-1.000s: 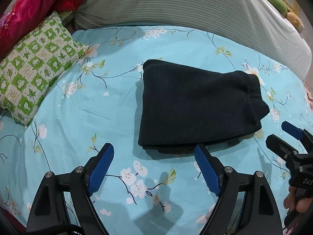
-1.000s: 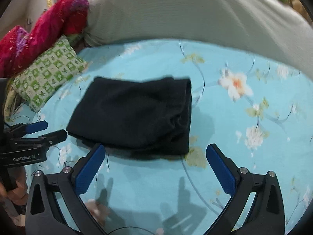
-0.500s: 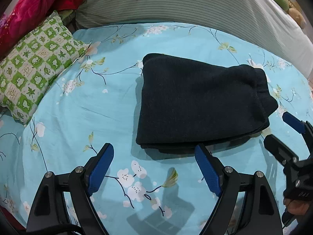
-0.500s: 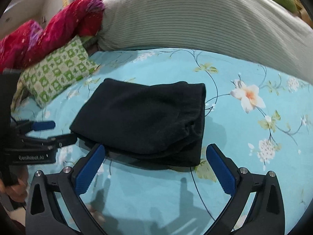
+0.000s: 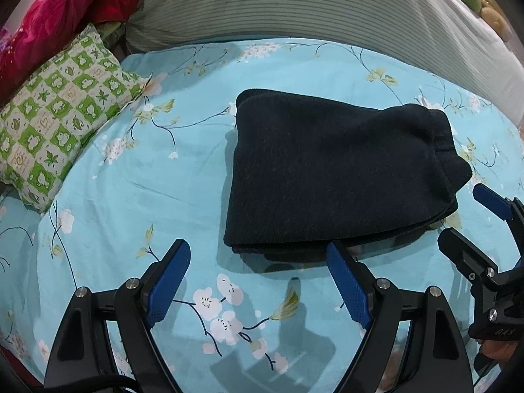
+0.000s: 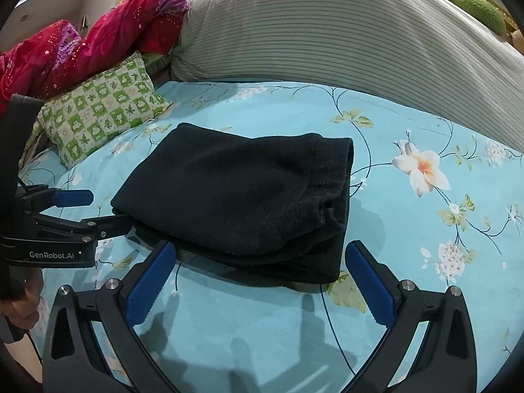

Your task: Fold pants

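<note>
The black pants (image 5: pixel 334 170) lie folded into a thick rectangle on the blue floral sheet (image 5: pixel 137 196), waistband end to the right. My left gripper (image 5: pixel 255 255) is open just in front of the fold's near left corner, its right finger touching the near edge. The left gripper (image 6: pixel 104 209) also shows in the right wrist view, one finger at the pants' left edge. My right gripper (image 6: pixel 260 252) is open at the near edge of the pants (image 6: pixel 242 193), nothing between its pads. It appears as well at the right of the left wrist view, right gripper (image 5: pixel 465 214) beside the waistband corner.
A green checked pillow (image 5: pixel 55 124) lies at the left. Red bedding (image 6: pixel 82 49) is piled behind it. A large grey striped quilt (image 6: pixel 327 32) runs along the back. A hand (image 6: pixel 23 304) holds the left gripper's handle.
Both grippers have closed in on the near edge of the pants. The pants have not moved, and both grippers have stayed open.
</note>
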Motion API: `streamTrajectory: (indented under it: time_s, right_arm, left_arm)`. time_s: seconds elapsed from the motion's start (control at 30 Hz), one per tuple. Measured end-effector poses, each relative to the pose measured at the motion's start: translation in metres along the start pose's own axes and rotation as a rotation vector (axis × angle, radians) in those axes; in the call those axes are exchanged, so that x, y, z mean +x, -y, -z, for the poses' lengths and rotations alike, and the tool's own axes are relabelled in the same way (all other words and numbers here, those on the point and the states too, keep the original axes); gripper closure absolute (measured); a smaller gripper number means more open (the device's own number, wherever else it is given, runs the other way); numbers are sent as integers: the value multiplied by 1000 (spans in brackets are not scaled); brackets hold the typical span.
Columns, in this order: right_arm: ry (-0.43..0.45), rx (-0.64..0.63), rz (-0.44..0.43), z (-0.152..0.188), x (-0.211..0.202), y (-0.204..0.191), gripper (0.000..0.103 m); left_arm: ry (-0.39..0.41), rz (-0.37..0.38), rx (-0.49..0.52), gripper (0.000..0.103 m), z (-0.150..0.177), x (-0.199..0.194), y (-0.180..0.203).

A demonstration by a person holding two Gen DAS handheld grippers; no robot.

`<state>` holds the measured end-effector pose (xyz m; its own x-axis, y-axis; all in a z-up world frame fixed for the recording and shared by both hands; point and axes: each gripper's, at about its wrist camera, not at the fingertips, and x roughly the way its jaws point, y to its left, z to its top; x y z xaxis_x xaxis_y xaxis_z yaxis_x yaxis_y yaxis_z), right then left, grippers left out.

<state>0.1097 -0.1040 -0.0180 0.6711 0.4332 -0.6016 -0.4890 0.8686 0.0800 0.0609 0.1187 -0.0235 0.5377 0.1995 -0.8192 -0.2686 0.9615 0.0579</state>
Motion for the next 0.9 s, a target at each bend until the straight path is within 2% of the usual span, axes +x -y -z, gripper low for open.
streamTrajectory:
  time_s: [0.9]
  right_arm:
    - [-7,12,-1,-5,4,4,0]
  left_arm:
    - [-5,15,6,17,-3,-1,1]
